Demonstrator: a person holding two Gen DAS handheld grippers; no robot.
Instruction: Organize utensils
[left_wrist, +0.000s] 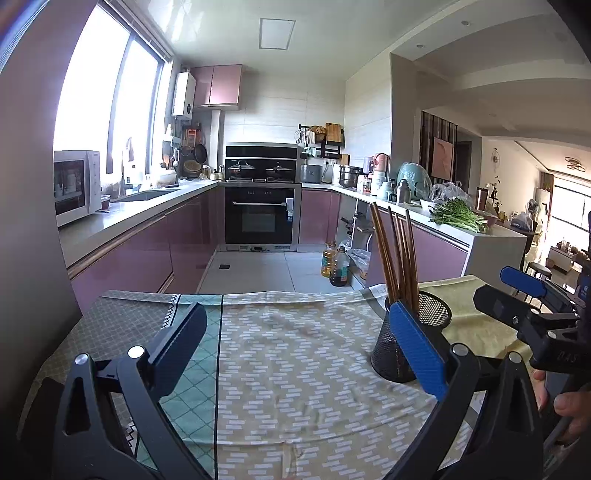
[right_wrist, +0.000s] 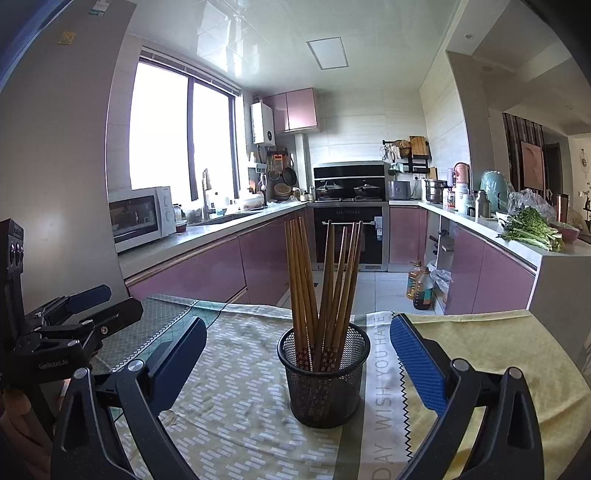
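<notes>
your left gripper (left_wrist: 295, 347) and right gripper (right_wrist: 299, 354) both gape empty; chopsticks (right_wrist: 321, 288) stand in the mesh holder (right_wrist: 325, 384) mid-tablecloth (right_wrist: 236, 417), pink kitchen cabinets (right_wrist: 192, 273) beyond.

Brown wooden chopsticks (right_wrist: 320, 291), fanned upright in a black mesh cup (right_wrist: 324, 384) on the patterned cloth (right_wrist: 243, 417)

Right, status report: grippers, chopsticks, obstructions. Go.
Left gripper open, empty, over the cloth. Right gripper open, empty, lined up on the holder. Chopsticks all standing in the holder. Nothing in the way.
</notes>
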